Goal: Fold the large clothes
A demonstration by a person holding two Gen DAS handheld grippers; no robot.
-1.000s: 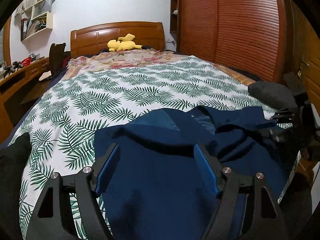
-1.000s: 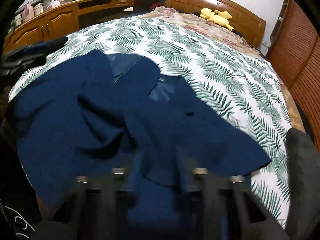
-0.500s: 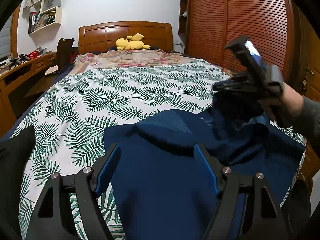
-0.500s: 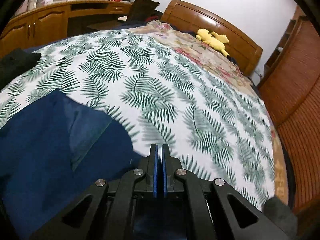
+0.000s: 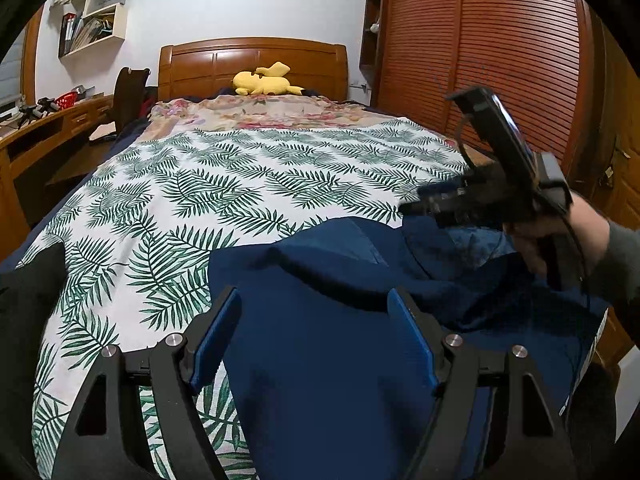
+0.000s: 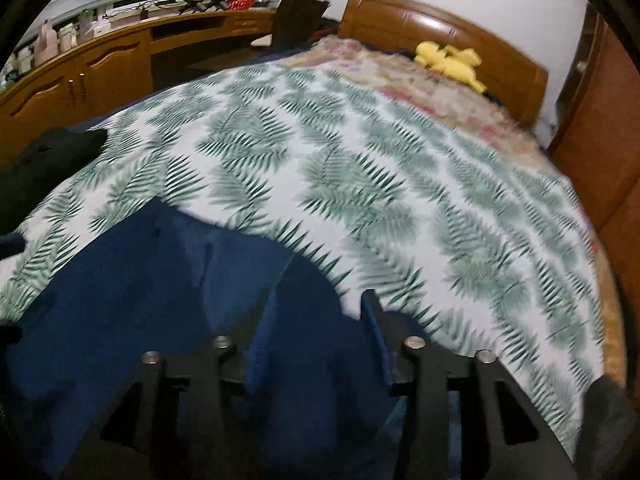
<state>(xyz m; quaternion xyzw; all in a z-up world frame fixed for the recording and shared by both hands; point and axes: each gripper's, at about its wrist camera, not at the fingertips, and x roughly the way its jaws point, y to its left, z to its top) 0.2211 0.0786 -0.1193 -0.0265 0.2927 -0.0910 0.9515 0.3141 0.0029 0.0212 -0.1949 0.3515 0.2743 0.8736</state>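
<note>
A large dark blue garment [image 5: 320, 340] lies crumpled at the near end of the bed; it also shows in the right wrist view [image 6: 132, 300]. My left gripper [image 5: 314, 336] is open and empty, hovering just above the blue cloth. My right gripper [image 6: 316, 340] is open over the garment's far edge, with cloth between and under its fingers; the view is blurred. From the left wrist view the right gripper [image 5: 416, 208] is held by a hand above the garment's right side, near its collar.
The bed has a leaf-print sheet [image 5: 248, 184], a floral cover and a yellow plush toy [image 5: 264, 82] by the wooden headboard. A desk [image 6: 100, 64] and chair stand left of the bed. A wooden wardrobe [image 5: 480, 48] stands right. A dark cloth [image 6: 48, 160] lies at the bed's left edge.
My right gripper was shut half a second ago and is now open. It has dropped lower over the blue garment. My left gripper has stayed open and almost still.
</note>
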